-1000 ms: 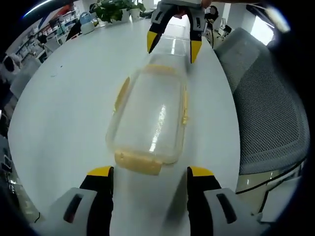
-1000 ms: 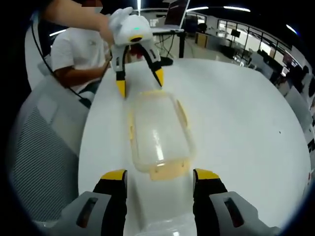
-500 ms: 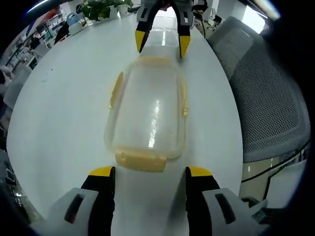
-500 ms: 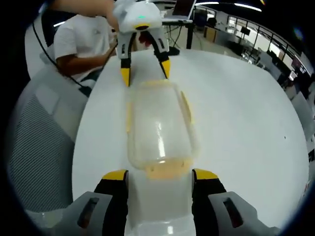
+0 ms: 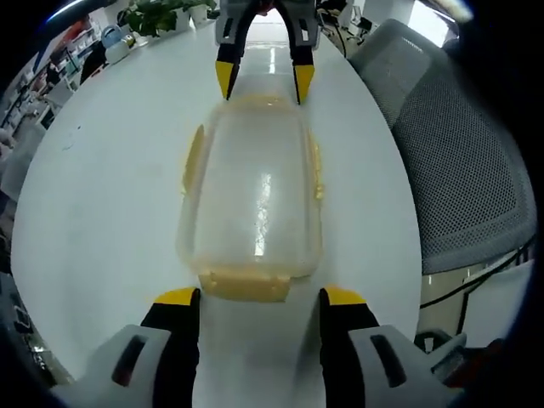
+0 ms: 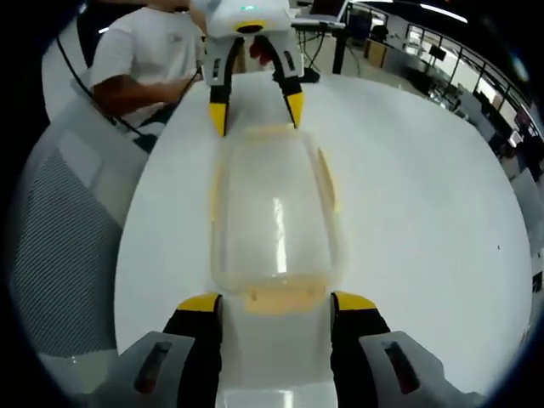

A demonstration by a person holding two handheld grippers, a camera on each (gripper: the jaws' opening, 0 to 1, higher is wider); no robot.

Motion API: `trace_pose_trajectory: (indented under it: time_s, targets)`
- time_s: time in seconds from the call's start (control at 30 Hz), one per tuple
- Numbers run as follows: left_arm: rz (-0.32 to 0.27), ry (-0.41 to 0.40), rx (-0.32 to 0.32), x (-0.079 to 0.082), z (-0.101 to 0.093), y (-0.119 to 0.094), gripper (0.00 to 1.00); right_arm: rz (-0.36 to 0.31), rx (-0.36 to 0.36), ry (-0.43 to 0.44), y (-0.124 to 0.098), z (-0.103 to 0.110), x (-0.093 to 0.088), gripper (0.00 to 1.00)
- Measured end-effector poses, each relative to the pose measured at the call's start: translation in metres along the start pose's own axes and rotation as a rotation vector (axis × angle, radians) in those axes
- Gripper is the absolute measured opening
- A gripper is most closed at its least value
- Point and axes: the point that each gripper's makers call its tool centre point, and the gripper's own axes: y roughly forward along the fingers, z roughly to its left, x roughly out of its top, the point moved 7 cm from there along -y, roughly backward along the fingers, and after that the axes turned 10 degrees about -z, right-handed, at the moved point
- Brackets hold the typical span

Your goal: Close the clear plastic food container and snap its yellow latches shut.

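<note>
While sitting lengthwise between both tools, clear plastic food container [image 5: 252, 197] flat on the white counter [image 5: 102, 195], lid down on top. Yellow latches along the long sides [image 5: 193, 160], plus a yellow end latch [image 5: 245, 285] just ahead of the left hand-held gripper [image 5: 252, 299]. Jaws of that one spread wide, yellow tips either side of the near end latch, not touching it as far as can be told.

Same deal from the other end: right hand-held gripper [image 6: 274, 306] with jaws apart, tips flanking its own end latch [image 6: 278, 297], nothing clamped. Container [image 6: 274, 208] running straight away from it toward the left hand-held gripper [image 6: 256, 110], also seen gaping, tips right at the far end of the lid.

From the left gripper view, right hand-held gripper [image 5: 263, 78] at the far end, jaws open, tips just at the container's far edge; contact hard to call.

Grey mesh chair [image 5: 463, 161] beside the counter. Person in a white t-shirt [image 6: 144, 59] behind the left tool. Potted plant [image 5: 161, 14] way off at the far end of the counter.
</note>
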Motion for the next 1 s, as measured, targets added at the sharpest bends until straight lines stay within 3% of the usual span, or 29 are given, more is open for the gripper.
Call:
trace_pose_trajectory:
  time_s: [0.53, 0.7, 1.0]
  targets:
    - [0.025, 0.014, -0.017, 0.0047, 0.0035, 0.0018, 0.49, 0.027, 0.014, -0.035, 0.008, -0.0053, 0.0001, 0.46]
    - [0.035, 0.019, -0.02, 0.0069, 0.006, 0.0022, 0.4, 0.033, 0.026, -0.049, 0.0078, -0.0042, 0.0002, 0.42]
    - [0.047, 0.001, -0.011, 0.0084, 0.0054, 0.003, 0.38, 0.023, 0.043, -0.072, 0.007, -0.006, -0.0011, 0.39]
